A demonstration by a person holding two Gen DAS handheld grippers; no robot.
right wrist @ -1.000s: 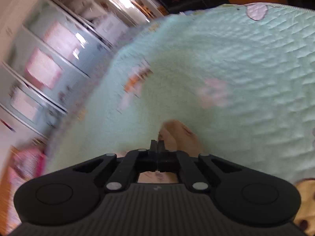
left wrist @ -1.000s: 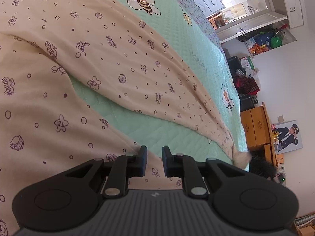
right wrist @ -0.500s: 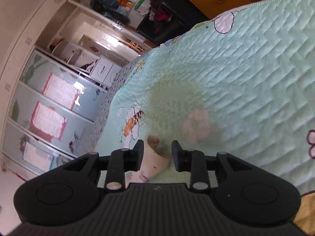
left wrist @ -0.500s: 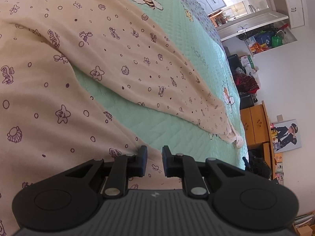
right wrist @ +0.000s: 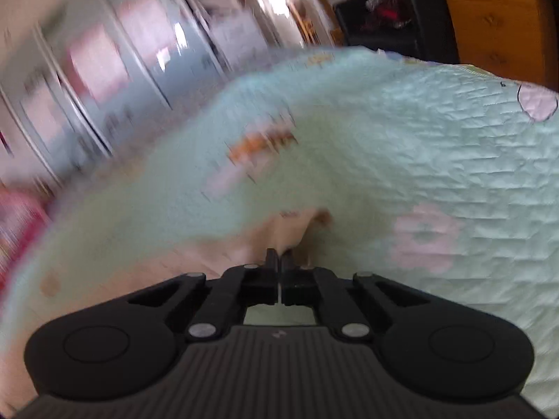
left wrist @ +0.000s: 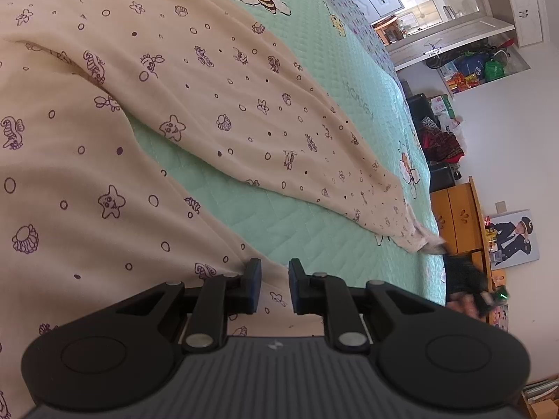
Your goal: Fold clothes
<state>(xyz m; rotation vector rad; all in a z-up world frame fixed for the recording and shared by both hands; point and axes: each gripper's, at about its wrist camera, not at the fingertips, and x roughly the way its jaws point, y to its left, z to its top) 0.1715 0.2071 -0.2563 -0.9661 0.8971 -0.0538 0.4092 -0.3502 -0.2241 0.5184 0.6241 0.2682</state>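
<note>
A cream garment [left wrist: 216, 111] with small purple sea-creature prints lies spread on a bed covered by a mint green quilt [left wrist: 244, 216]. In the left wrist view the cloth divides into two long parts, with a wedge of the quilt showing between them. One part runs away toward the far edge of the bed and becomes narrow there; the other part fills the lower left of the view and passes under the left gripper [left wrist: 275, 288].

The jaws of the left gripper stand a little apart, and the printed cloth shows in the gap between them. I cannot tell from this view if the pads press on the cloth or only stand over it.

At the narrow far end of the garment, the right gripper [left wrist: 464, 276] appears in the left wrist view as a dark, blurred shape at the edge of the bed. The right wrist view is strongly blurred. There the jaws of the right gripper [right wrist: 279, 262] are pressed together, and a fold of the cream cloth [right wrist: 279, 234] rises just in front of their tips, so they seem to pinch the end of the garment.

Beyond the bed, an orange wooden cabinet [left wrist: 454, 209] stands near the wall, and a framed picture [left wrist: 513, 237] leans beside it. Pale wardrobe doors [right wrist: 115, 80] show behind the quilt in the right wrist view.
</note>
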